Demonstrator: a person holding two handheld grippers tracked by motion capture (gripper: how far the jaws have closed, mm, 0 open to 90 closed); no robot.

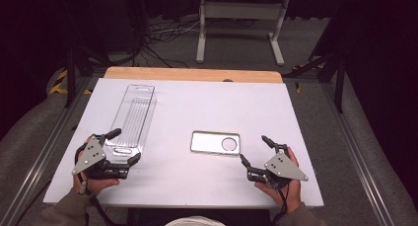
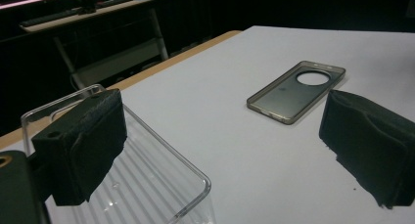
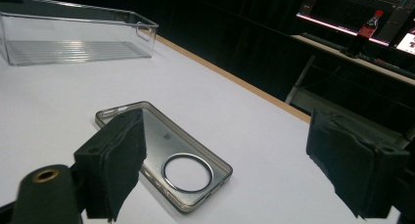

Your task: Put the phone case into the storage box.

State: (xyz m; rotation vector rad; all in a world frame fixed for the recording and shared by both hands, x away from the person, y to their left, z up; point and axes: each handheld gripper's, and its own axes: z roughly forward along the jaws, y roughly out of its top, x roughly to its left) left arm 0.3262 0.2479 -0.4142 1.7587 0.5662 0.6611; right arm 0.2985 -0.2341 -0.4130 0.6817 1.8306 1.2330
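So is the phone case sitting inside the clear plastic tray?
No, the phone case lies flat on the white table, well apart from the clear plastic tray.

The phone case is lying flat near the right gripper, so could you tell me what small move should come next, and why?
Probably ease the right gripper forward and down until its open jaws straddle the phone case. The case lies free on the table, just ahead of those jaws, while the left gripper stands open at the clear tray.

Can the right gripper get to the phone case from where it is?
Probably yes. The right gripper sits just beside the phone case with its jaws open, and only bare table lies between them. The clear tray is far off by the left gripper, so nothing blocks the way.
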